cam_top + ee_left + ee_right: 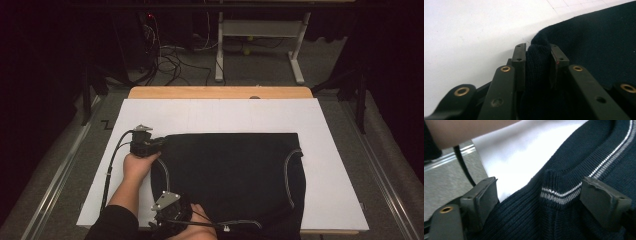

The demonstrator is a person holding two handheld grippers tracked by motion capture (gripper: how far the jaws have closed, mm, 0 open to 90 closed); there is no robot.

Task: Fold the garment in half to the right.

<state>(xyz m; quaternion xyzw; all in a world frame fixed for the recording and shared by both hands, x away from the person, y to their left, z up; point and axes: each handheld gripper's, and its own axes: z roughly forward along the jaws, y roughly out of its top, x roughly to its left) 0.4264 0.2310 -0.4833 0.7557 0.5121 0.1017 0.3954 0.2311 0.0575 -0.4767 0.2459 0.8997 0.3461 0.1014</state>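
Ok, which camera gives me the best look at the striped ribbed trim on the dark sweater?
The right gripper view: the striped trim sits close up, bunched between the right gripper's spread fingers, ribbing and pale stripes plain. The high view shows the trim as thin pale curves on the sweater. The left gripper view shows plain dark knit pinched by the left gripper.

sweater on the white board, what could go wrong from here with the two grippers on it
The right gripper stands open around a raised fold of striped ribbed trim; closing off-centre could miss it or catch extra layers. The left gripper pinches only a small bunch of the sweater at its corner, so a hard pull might slip it free or drag the sweater askew.
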